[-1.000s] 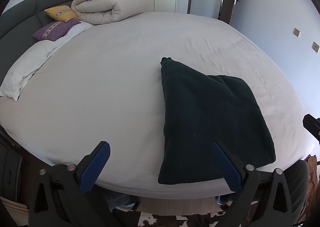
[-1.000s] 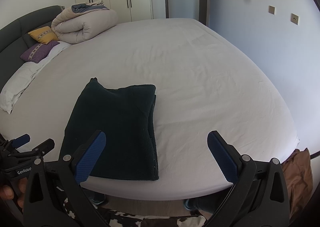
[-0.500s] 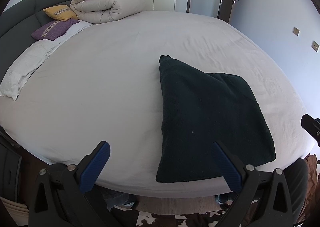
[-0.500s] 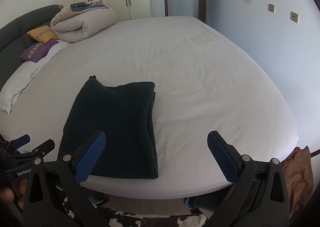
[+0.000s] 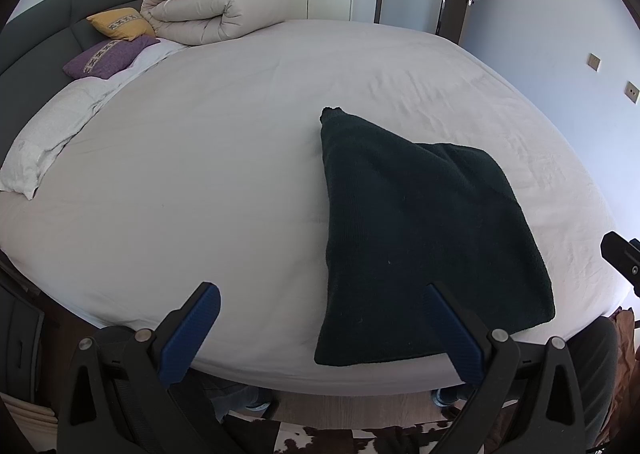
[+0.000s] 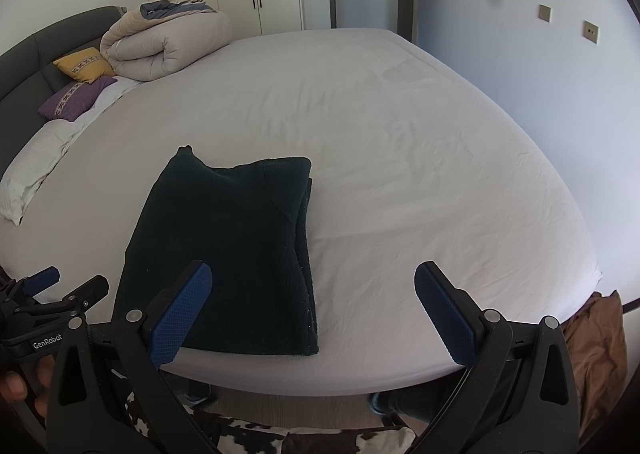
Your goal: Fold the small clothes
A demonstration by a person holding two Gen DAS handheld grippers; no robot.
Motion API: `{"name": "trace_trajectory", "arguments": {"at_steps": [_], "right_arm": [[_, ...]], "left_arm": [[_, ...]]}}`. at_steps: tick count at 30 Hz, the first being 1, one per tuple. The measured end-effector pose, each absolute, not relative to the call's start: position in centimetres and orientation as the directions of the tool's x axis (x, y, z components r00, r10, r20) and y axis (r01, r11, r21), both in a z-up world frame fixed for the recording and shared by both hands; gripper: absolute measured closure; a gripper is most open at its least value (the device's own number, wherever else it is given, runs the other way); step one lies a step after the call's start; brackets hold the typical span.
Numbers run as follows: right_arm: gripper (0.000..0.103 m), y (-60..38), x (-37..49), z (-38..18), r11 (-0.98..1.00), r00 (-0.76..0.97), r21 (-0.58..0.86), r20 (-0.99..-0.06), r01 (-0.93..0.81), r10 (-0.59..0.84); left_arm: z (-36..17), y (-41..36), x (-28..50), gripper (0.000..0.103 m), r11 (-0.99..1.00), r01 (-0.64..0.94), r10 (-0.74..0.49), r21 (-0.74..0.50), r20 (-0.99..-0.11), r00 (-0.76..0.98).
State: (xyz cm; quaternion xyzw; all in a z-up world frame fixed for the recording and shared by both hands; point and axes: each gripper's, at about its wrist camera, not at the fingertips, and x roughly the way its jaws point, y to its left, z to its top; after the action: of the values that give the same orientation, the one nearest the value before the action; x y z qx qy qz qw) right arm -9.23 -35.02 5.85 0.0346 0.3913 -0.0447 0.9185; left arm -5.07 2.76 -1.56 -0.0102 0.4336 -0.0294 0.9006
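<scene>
A dark green knitted garment (image 5: pixel 420 222) lies folded into a rough rectangle on the white bed sheet (image 5: pixel 208 174), near the bed's front edge. It also shows in the right wrist view (image 6: pixel 228 250), with stacked layers along its right side. My left gripper (image 5: pixel 320 330) is open and empty, held above the bed's front edge, its right finger over the garment's near edge. My right gripper (image 6: pixel 312 314) is open and empty, held just in front of the garment's near right corner. The left gripper (image 6: pixel 40 294) shows at the far left of the right wrist view.
A rolled beige duvet (image 5: pixel 212 14), a yellow cushion (image 5: pixel 120 24) and a purple cushion (image 5: pixel 104 56) sit at the dark headboard. A white pillow (image 5: pixel 48 134) lies at the left. A wall (image 6: pixel 540 74) runs along the right. A cowhide rug (image 6: pixel 320 438) lies below.
Both grippers have drifted slightly, staying open and empty. The garment has not moved on the bed.
</scene>
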Motion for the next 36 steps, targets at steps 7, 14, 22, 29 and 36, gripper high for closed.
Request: {"name": "trace_trajectory", "arguments": {"at_steps": [7, 14, 22, 29, 36], "right_arm": [[0.0, -34.76, -8.85, 5.39, 0.994, 0.685, 0.029, -0.726, 0.109, -0.054], [0.0, -34.67, -8.83, 5.33, 0.994, 0.684, 0.029, -0.728, 0.109, -0.054], [0.0, -34.62, -8.76, 5.24, 0.994, 0.684, 0.029, -0.727, 0.108, -0.053], [0.0, -34.55, -8.75, 5.23, 0.994, 0.684, 0.029, -0.727, 0.108, -0.053], [0.0, -34.49, -8.75, 5.12, 0.994, 0.683, 0.029, -0.729, 0.109, -0.053]], "left_arm": [[-1.66, 2.79, -4.95, 0.0, 0.998, 0.046, -0.064, -0.044, -0.784, 0.618], [-1.75, 2.86, -4.87, 0.0, 0.998, 0.049, -0.065, -0.044, -0.786, 0.615], [-1.79, 2.81, -4.89, 0.0, 0.998, 0.051, -0.064, -0.042, -0.785, 0.616], [-1.8, 2.79, -4.93, 0.0, 0.998, 0.05, -0.065, -0.043, -0.786, 0.615], [-1.84, 2.74, -4.93, 0.0, 0.998, 0.05, -0.064, -0.042, -0.786, 0.615]]}}
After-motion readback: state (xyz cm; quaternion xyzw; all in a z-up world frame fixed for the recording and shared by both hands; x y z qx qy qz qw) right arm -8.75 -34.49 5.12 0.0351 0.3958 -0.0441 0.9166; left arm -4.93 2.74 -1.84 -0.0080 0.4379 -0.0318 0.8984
